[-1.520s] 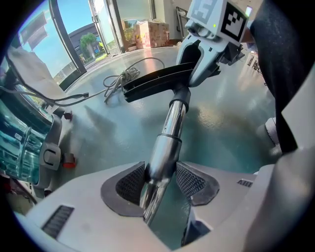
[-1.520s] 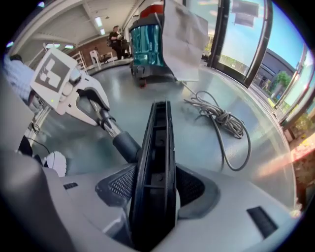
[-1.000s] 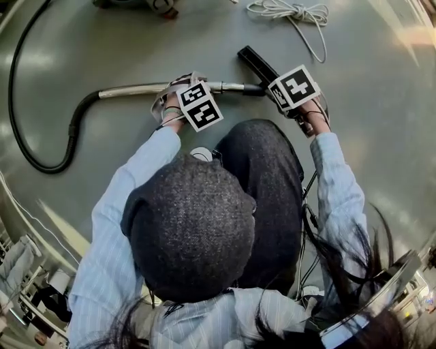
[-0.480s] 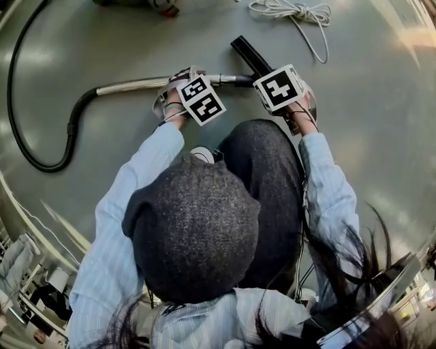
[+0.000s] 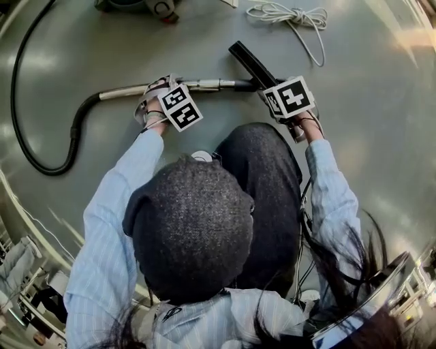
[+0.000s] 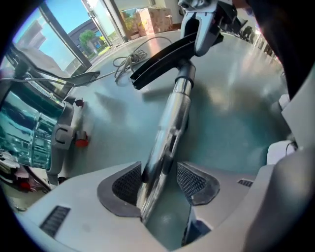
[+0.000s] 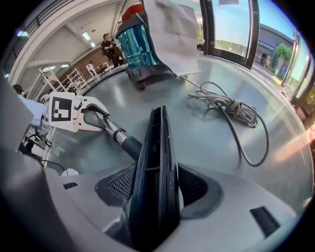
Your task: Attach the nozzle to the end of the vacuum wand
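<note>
The chrome vacuum wand [image 5: 204, 85] lies level across the head view, above the grey floor. My left gripper [image 5: 153, 94] is shut on it near its middle, and the tube [image 6: 167, 128] runs up between the pads [image 6: 129, 184]. The long black nozzle [image 5: 246, 60] slants up and left from my right gripper [image 5: 272, 85], which is shut on it. In the right gripper view the nozzle [image 7: 157, 157] fills the gap between the jaws. The wand's dark end [image 7: 129, 143] meets the nozzle's socket; how deep it sits is hidden.
A black hose [image 5: 41, 160] curves from the wand's left end across the floor. A coiled grey cord [image 5: 289, 13] lies at the top, also visible in the right gripper view [image 7: 229, 108]. The teal vacuum canister [image 7: 140, 44] stands beyond. The person's knees are just under both grippers.
My left gripper has slid left along the wand. My right gripper and the nozzle shifted slightly right and down, with the nozzle still at the wand's end.
</note>
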